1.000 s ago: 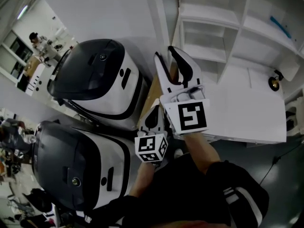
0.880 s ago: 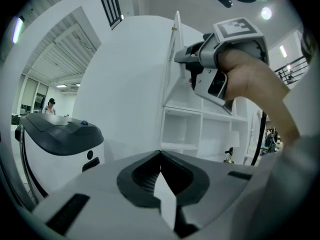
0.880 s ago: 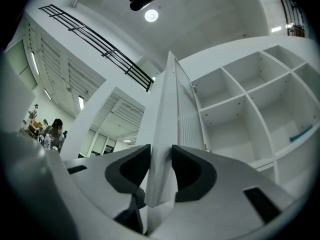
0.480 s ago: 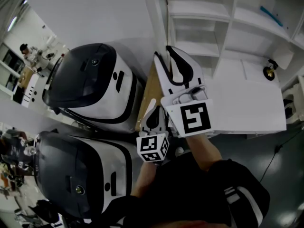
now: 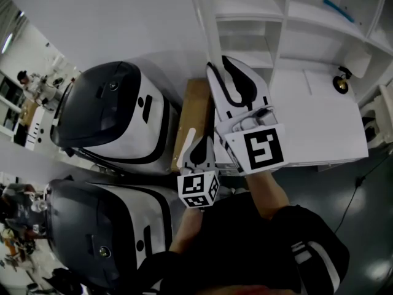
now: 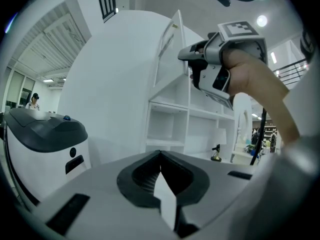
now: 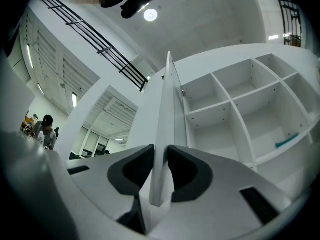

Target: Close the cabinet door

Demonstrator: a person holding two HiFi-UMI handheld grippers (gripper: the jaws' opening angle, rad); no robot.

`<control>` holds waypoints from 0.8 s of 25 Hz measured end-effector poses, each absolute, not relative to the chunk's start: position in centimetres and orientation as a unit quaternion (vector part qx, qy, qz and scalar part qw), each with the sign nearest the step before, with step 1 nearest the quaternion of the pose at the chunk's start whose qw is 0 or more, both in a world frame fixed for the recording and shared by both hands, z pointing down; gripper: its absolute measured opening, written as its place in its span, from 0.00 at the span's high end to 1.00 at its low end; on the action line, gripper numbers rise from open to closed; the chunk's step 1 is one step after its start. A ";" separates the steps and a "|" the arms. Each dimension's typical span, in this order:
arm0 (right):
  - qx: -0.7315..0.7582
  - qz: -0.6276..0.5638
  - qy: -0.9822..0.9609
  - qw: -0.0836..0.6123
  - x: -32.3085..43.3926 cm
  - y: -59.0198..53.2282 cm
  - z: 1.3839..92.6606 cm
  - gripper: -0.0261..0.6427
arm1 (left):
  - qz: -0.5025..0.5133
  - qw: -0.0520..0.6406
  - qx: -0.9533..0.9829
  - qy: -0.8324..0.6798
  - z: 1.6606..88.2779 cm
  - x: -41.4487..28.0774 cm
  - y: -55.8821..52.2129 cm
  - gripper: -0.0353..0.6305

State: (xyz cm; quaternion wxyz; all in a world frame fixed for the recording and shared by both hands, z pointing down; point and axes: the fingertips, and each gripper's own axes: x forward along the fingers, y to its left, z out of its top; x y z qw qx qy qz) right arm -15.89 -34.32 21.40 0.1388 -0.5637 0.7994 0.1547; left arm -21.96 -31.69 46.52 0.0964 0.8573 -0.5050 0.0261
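The white cabinet [image 5: 319, 121] has open shelves, and its door [image 5: 202, 23] stands swung out, edge-on to me. My right gripper [image 5: 218, 62] is raised at that door's free edge. In the right gripper view the door [image 7: 167, 109] runs straight between the jaws of the right gripper [image 7: 161, 146]; the jaws are closing and the black pads [image 7: 137, 171] lie against both faces. The left gripper view shows the door [image 6: 169, 46] with the right gripper [image 6: 192, 71] at its edge. My left gripper [image 5: 199, 139] hangs lower, below the right one, with its tips together [image 6: 160, 153], holding nothing.
Two large black-and-white machines [image 5: 116, 115] [image 5: 98, 226] stand close on the left. A brown panel [image 5: 193, 115] leans between them and the cabinet. A small black and gold object [image 5: 339, 82] sits on the cabinet's counter. A teal item [image 5: 336, 8] lies on a shelf.
My right gripper has moved along with the door's edge and its jaws have narrowed onto it. The left gripper has shifted slightly.
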 end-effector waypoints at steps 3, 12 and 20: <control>-0.567 0.157 0.798 0.132 -14.7 -34.2 21.6 0.81 | 0.027 0.090 0.863 -0.496 46.1 -21.0 -32.0 0.93; -0.588 0.162 0.779 0.146 -10.1 -34.1 21.4 0.83 | 0.038 0.077 0.888 -0.451 45.4 -16.5 -32.7 0.93; -0.615 0.159 0.760 0.142 -5.7 -35.0 21.6 0.83 | 0.044 0.078 0.911 -0.403 45.0 -12.5 -32.9 0.93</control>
